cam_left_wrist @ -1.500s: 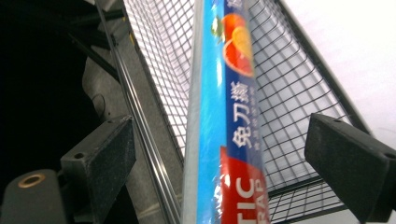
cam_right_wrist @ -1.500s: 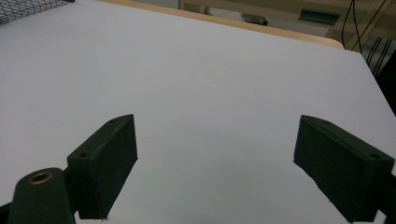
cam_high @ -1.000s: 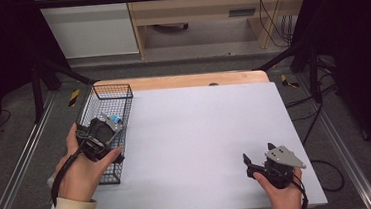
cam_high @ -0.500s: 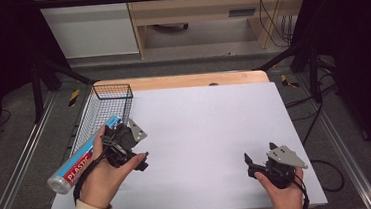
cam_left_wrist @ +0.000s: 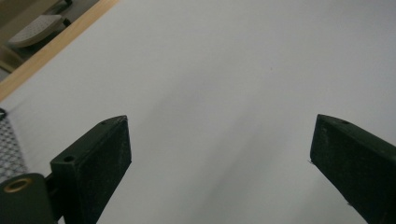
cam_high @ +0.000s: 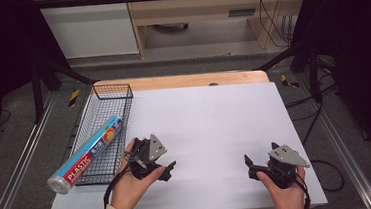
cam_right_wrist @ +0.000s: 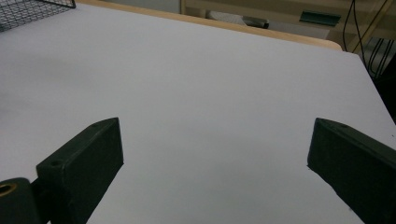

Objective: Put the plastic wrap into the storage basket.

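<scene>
A roll of plastic wrap (cam_high: 88, 154) in a blue and red wrapper lies slanted in the black wire basket (cam_high: 117, 92) at the table's left, its near end sticking out over the basket's front left corner. To the right of the basket, my left gripper (cam_high: 157, 159) is open over the white table top (cam_high: 204, 113), with nothing between its jaws (cam_left_wrist: 219, 154). Near the front right edge, my right gripper (cam_high: 262, 159) is also open and holds nothing (cam_right_wrist: 215, 158).
A strip of wooden table edge (cam_high: 181, 81) runs along the far side. The basket's mesh shows at the left edge of the left gripper view (cam_left_wrist: 7, 144) and at the top left of the right gripper view (cam_right_wrist: 28, 9). Cables and furniture stand beyond the table.
My left gripper has let go of the roll, which now rests in the basket, and has moved right onto the white surface. The right gripper has stayed in place.
</scene>
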`<state>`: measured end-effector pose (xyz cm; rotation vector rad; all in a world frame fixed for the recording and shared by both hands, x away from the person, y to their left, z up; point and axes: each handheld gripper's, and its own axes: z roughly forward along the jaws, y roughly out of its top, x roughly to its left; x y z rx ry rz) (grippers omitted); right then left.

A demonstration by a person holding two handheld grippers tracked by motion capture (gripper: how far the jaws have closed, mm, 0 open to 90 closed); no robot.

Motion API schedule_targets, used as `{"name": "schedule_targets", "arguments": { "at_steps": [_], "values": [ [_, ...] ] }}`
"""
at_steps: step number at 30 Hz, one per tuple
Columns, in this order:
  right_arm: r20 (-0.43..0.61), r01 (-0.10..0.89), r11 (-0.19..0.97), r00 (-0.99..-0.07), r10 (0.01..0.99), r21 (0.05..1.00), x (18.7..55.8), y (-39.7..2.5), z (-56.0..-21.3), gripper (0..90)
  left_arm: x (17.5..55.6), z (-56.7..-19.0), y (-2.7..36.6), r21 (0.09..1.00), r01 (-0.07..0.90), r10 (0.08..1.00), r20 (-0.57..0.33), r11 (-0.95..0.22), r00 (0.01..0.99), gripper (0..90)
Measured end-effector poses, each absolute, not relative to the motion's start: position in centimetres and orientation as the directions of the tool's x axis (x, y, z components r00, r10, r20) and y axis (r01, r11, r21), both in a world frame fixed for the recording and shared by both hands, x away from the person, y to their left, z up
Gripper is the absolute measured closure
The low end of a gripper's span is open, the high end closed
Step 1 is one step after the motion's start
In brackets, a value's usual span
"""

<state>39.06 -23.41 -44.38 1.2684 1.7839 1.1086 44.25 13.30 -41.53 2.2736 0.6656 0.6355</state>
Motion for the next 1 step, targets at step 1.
{"name": "schedule_targets", "arguments": {
  "at_steps": [1],
  "values": [
    [-0.045,0.385,0.165,-0.301,0.952,0.908,39.13,-23.47,-44.47,3.5,44.25,-41.53,13.3,0.714,0.281,0.61,0.253,-0.642,0.751,5.5]
  ]
}}
